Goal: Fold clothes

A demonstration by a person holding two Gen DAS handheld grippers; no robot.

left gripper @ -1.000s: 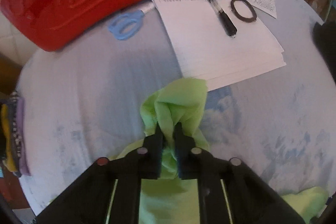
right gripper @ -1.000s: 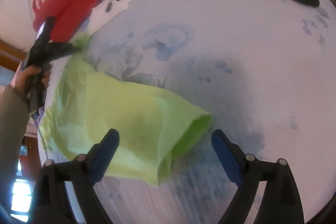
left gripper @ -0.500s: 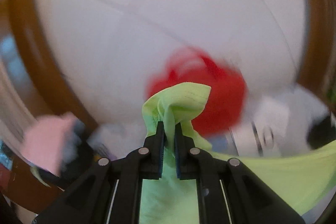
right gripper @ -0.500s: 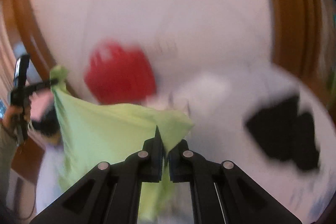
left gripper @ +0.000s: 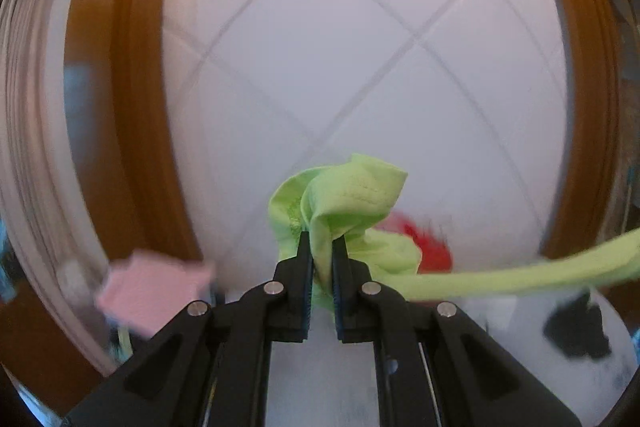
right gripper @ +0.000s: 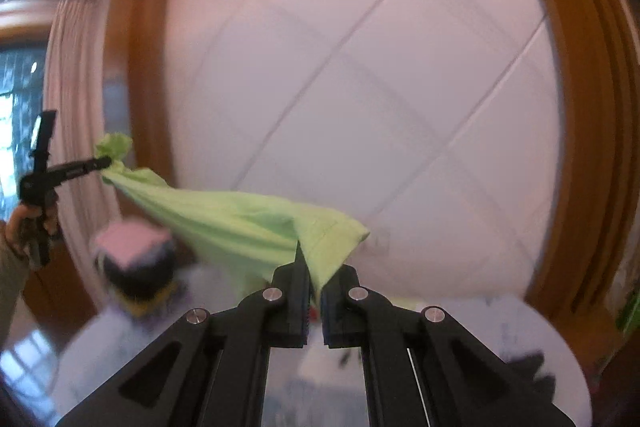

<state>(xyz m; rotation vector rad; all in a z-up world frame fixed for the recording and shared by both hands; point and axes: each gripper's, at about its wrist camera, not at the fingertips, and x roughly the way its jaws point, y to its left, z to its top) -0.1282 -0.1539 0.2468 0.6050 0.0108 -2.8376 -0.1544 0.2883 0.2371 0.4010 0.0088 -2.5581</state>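
A light green garment (right gripper: 240, 223) hangs stretched in the air between my two grippers, above the bed. My left gripper (left gripper: 319, 247) is shut on one bunched corner of the garment (left gripper: 352, 195); a band of it runs off to the right. My right gripper (right gripper: 315, 269) is shut on another corner. In the right wrist view the left gripper (right gripper: 102, 163) shows at far left, held in a hand, with the cloth taut from it.
A white padded headboard (left gripper: 360, 67) with a brown wooden frame (left gripper: 132, 107) fills both views. A pink-topped pile of clothes (right gripper: 132, 259) sits at left. A red case (left gripper: 432, 247) and a black garment (left gripper: 576, 327) lie on the bed, blurred.
The right gripper shut on the garment's free corner. Both grippers then rose and tilted up, lifting the garment off the bed and stretching it out.
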